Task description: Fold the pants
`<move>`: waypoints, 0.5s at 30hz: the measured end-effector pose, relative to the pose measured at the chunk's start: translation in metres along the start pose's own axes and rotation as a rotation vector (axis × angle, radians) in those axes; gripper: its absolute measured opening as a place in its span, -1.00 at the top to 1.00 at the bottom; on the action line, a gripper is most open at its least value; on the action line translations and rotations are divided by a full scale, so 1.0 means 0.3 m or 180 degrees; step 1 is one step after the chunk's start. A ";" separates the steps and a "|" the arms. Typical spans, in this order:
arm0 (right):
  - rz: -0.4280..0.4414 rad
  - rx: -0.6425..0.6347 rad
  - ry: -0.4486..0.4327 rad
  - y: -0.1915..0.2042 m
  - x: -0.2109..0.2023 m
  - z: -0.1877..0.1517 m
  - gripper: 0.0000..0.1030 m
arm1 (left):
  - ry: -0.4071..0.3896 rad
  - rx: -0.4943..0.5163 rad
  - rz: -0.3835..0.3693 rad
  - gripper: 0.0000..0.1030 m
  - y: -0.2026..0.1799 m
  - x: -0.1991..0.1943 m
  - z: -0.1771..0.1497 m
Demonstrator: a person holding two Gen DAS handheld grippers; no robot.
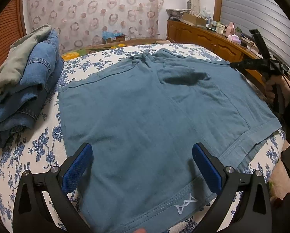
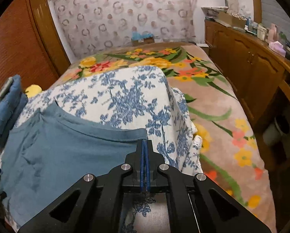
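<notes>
Teal shorts [image 1: 145, 116] lie spread flat on a blue-flowered white cloth [image 1: 28, 155]. The waistband with drawstring is at the far side, and a hem with a white logo [image 1: 185, 205] is near me. My left gripper [image 1: 142, 167] is open, its blue pads on either side of the near leg, just above the fabric. My right gripper [image 2: 145, 145] is shut at the far corner of the shorts [image 2: 67, 145]; whether it pinches the fabric edge is unclear. It also shows in the left wrist view [image 1: 248, 64] at the shorts' right corner.
A pile of folded jeans and a grey-green garment [image 1: 22, 89] sits at the left of the cloth. A floral blanket [image 2: 213, 106] covers the bed beyond. A wooden cabinet [image 2: 251, 68] with clutter runs along the right. A wooden door [image 2: 14, 48] stands at the left.
</notes>
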State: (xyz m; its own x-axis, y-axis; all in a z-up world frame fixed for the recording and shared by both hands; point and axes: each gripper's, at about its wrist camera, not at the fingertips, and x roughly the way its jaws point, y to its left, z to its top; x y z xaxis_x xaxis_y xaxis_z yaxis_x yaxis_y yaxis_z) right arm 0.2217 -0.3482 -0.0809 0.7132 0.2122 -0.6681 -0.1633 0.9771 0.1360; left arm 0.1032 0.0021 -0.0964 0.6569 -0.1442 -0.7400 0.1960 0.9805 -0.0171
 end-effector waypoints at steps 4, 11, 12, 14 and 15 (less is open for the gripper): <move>-0.0159 -0.0095 -0.0016 0.053 -0.045 -0.028 0.87 | -0.0021 -0.0009 0.0007 -0.99 0.005 -0.012 -0.003; -0.0180 -0.0286 -0.0156 0.181 -0.162 -0.105 0.31 | -0.0187 -0.0147 -0.0006 -0.99 0.061 -0.112 -0.026; -0.0164 -0.0336 -0.0186 0.206 -0.193 -0.134 0.26 | -0.0203 -0.0165 -0.0004 -0.99 0.073 -0.125 -0.035; -0.0075 -0.0403 -0.0250 0.228 -0.222 -0.173 0.20 | -0.0217 -0.0217 0.0005 -0.99 0.096 -0.141 -0.049; -0.0014 -0.0430 -0.0283 0.244 -0.249 -0.201 0.15 | -0.0221 -0.0247 0.0010 -0.99 0.109 -0.151 -0.061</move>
State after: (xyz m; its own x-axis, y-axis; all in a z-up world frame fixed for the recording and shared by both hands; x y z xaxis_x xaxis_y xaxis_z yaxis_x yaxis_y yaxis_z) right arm 0.1155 -0.2933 -0.0651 0.7706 0.2139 -0.6004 -0.2459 0.9688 0.0296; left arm 0.0667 0.0432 -0.0758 0.7068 -0.1474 -0.6918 0.1387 0.9879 -0.0688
